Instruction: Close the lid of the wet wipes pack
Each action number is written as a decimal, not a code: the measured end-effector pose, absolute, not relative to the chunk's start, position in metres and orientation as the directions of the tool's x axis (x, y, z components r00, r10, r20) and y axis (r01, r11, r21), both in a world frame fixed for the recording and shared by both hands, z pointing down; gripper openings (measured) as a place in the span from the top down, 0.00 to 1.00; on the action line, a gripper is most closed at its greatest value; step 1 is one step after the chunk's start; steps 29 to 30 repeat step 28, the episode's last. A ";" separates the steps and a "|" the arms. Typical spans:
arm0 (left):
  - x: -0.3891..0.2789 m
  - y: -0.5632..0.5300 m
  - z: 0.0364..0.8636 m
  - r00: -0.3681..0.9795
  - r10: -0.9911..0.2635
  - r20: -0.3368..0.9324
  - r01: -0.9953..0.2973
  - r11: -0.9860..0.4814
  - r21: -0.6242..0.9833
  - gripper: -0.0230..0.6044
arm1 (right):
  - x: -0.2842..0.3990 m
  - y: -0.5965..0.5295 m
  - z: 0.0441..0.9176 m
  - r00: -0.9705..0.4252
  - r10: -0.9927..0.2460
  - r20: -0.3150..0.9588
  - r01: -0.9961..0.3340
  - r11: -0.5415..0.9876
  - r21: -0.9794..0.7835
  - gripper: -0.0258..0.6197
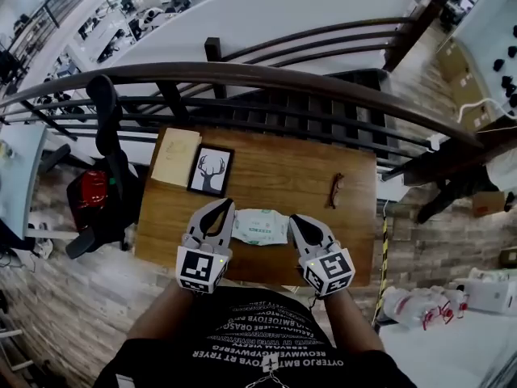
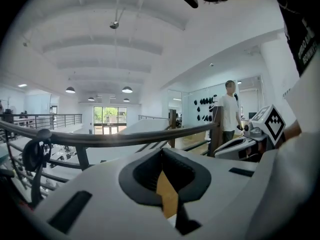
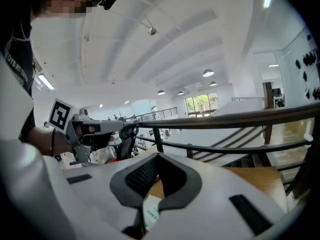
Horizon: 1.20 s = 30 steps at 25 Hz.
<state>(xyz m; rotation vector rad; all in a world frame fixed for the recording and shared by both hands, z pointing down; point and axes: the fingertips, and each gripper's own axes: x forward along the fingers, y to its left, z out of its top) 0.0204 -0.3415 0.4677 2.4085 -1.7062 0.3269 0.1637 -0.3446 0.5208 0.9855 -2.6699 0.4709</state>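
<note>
The wet wipes pack (image 1: 260,225), white with a green label, lies flat on the wooden table (image 1: 283,172) near its front edge. I cannot tell how its lid stands. My left gripper (image 1: 224,207) is held above the table just left of the pack, and my right gripper (image 1: 296,219) just right of it. Neither touches the pack. In the left gripper view the left gripper (image 2: 161,151) has its jaw tips together with nothing between them. In the right gripper view the right gripper (image 3: 159,155) is also shut, and a corner of the pack (image 3: 151,211) shows far below through the gap.
A framed deer picture (image 1: 211,170) and a tan pad (image 1: 176,157) lie at the table's back left, and glasses (image 1: 335,190) at the right. A dark railing (image 1: 242,75) runs behind the table. A chair with a red bag (image 1: 93,191) stands left. A person (image 2: 230,111) stands far off.
</note>
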 end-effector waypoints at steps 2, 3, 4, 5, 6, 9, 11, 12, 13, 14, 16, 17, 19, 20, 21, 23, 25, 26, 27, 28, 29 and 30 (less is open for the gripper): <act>0.027 -0.343 0.452 0.338 -0.908 0.246 -0.938 -0.347 0.011 0.92 | 0.170 -0.349 0.498 -0.733 -0.607 0.308 -0.672 0.717 -0.185 0.94; 0.031 -0.343 0.444 0.347 -0.910 0.227 -0.935 -0.355 0.008 0.92 | 0.175 -0.351 0.487 -0.728 -0.622 0.289 -0.679 0.715 -0.169 0.94; 0.034 -0.342 0.435 0.355 -0.912 0.206 -0.932 -0.362 0.005 0.92 | 0.179 -0.353 0.477 -0.720 -0.638 0.272 -0.687 0.710 -0.154 0.94; 0.037 -0.340 0.426 0.364 -0.913 0.187 -0.929 -0.370 0.000 0.92 | 0.184 -0.355 0.469 -0.711 -0.653 0.260 -0.697 0.702 -0.145 0.94; 0.039 -0.339 0.418 0.370 -0.913 0.173 -0.926 -0.377 -0.008 0.92 | 0.187 -0.356 0.463 -0.701 -0.667 0.253 -0.708 0.691 -0.142 0.94; 0.040 -0.339 0.407 0.373 -0.914 0.160 -0.921 -0.385 -0.054 0.92 | 0.192 -0.359 0.452 -0.685 -0.686 0.247 -0.726 0.670 -0.153 0.94; 0.036 -0.341 0.406 0.362 -0.919 0.157 -0.924 -0.376 -0.069 0.92 | 0.190 -0.358 0.449 -0.687 -0.684 0.247 -0.724 0.674 -0.147 0.94; 0.035 -0.342 0.406 0.357 -0.921 0.154 -0.927 -0.370 -0.064 0.92 | 0.189 -0.357 0.448 -0.689 -0.680 0.249 -0.721 0.678 -0.142 0.94; 0.033 -0.343 0.406 0.353 -0.923 0.151 -0.929 -0.365 -0.056 0.92 | 0.188 -0.357 0.448 -0.692 -0.677 0.251 -0.718 0.682 -0.139 0.94; 0.032 -0.343 0.405 0.350 -0.925 0.149 -0.931 -0.361 -0.051 0.92 | 0.187 -0.356 0.448 -0.692 -0.676 0.253 -0.717 0.683 -0.138 0.94; 0.030 -0.343 0.403 0.348 -0.926 0.147 -0.932 -0.358 -0.054 0.92 | 0.186 -0.356 0.446 -0.693 -0.676 0.251 -0.717 0.683 -0.139 0.94; 0.030 -0.342 0.401 0.348 -0.926 0.146 -0.931 -0.359 -0.059 0.92 | 0.185 -0.355 0.443 -0.694 -0.676 0.248 -0.716 0.684 -0.139 0.94; 0.028 -0.341 0.398 0.349 -0.926 0.141 -0.930 -0.361 -0.066 0.92 | 0.181 -0.354 0.440 -0.698 -0.674 0.242 -0.712 0.690 -0.133 0.94; 0.026 -0.341 0.396 0.348 -0.927 0.139 -0.931 -0.360 -0.068 0.92 | 0.178 -0.354 0.438 -0.701 -0.671 0.240 -0.708 0.694 -0.130 0.94; 0.024 -0.340 0.396 0.346 -0.928 0.137 -0.931 -0.357 -0.069 0.92 | 0.175 -0.354 0.438 -0.705 -0.668 0.238 -0.704 0.699 -0.127 0.94; 0.020 -0.340 0.397 0.343 -0.929 0.140 -0.932 -0.355 -0.069 0.92 | 0.169 -0.354 0.438 -0.712 -0.661 0.237 -0.697 0.706 -0.125 0.94; 0.018 -0.340 0.398 0.344 -0.927 0.148 -0.931 -0.357 -0.071 0.92 | 0.165 -0.354 0.440 -0.714 -0.657 0.242 -0.695 0.708 -0.128 0.94; 0.018 -0.340 0.399 0.345 -0.927 0.151 -0.931 -0.358 -0.072 0.92 | 0.164 -0.354 0.441 -0.715 -0.655 0.243 -0.693 0.709 -0.129 0.94; 0.018 -0.340 0.399 0.345 -0.926 0.153 -0.931 -0.358 -0.072 0.92 | 0.163 -0.354 0.441 -0.718 -0.652 0.245 -0.691 0.711 -0.131 0.94; 0.018 -0.340 0.400 0.345 -0.926 0.155 -0.931 -0.359 -0.072 0.92 | 0.162 -0.354 0.442 -0.721 -0.648 0.246 -0.687 0.714 -0.131 0.94; 0.018 -0.340 0.400 0.345 -0.926 0.155 -0.931 -0.359 -0.072 0.92 | 0.162 -0.354 0.442 -0.721 -0.648 0.246 -0.687 0.714 -0.131 0.94; 0.018 -0.340 0.400 0.345 -0.926 0.155 -0.931 -0.359 -0.072 0.92 | 0.162 -0.354 0.442 -0.721 -0.648 0.246 -0.687 0.714 -0.131 0.94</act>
